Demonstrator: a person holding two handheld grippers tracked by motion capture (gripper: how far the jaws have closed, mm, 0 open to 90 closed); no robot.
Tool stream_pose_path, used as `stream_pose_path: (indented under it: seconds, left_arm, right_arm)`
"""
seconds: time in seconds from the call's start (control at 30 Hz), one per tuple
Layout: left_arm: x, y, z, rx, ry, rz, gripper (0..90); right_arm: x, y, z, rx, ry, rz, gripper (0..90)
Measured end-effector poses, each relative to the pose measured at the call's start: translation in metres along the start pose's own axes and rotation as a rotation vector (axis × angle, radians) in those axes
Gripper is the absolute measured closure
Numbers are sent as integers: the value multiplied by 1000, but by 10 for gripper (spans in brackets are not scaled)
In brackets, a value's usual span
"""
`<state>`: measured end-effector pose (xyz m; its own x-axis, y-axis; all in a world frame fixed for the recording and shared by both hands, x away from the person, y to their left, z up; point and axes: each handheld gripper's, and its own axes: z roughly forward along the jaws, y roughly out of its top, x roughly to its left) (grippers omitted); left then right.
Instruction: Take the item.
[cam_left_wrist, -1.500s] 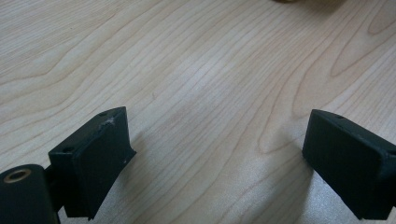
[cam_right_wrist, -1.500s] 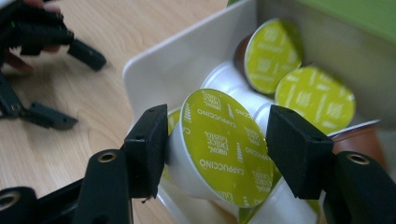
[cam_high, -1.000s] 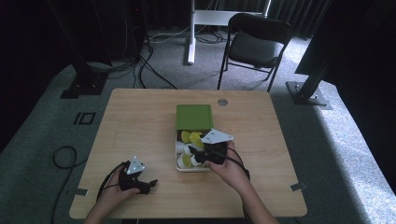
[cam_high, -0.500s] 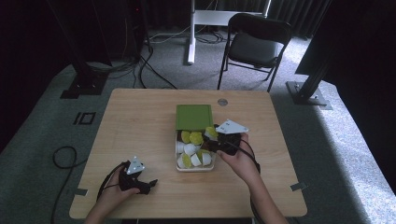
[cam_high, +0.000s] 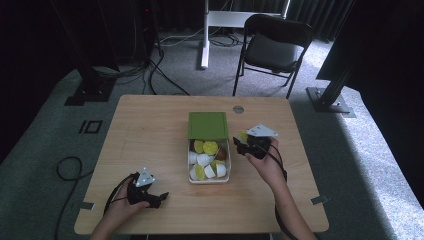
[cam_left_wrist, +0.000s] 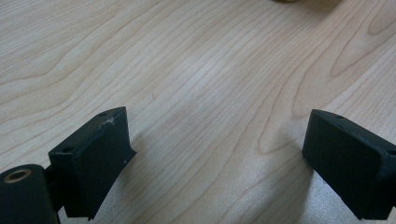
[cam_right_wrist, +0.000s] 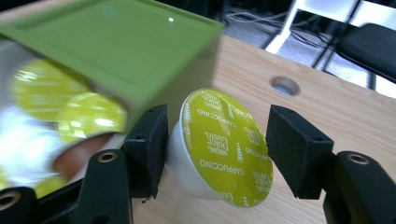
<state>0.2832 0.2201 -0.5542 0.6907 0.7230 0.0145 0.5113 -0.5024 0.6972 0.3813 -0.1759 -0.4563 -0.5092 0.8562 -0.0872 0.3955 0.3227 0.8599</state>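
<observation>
While a second ago the right gripper (cam_high: 242, 143) was down among the pods in the box (cam_high: 209, 177), it is now out to that box's right over bare table (cam_high: 150, 130), jaws pinched on a white coffee capsule (cam_right_wrist: 219, 149) with a yellow-green Cappuccino foil, so one pod looks lifted out and awaiting set-down. Box, green lid (cam_high: 207, 125) slid back off the near part, holds more white and yellow-green capsules (cam_high: 206, 147) plus a brown one. Left gripper (cam_high: 150, 197) rests near the table's front edge, jaws spread, nothing between.
</observation>
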Motion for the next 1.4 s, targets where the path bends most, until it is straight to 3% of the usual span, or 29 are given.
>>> stream_pose_path:
  seconds: [0.6,0.97,1.4]
  left_arm:
    - [0,0,0,0,0,0,88]
    - [0,0,0,0,0,0,88]
    - [0,0,0,0,0,0,88]
  right_arm:
    - [-52,-46,40,75,-162,95,396]
    - [-65,-69,58,136,-181,145,396]
    - [-66,-76,64,161,-176,157,394]
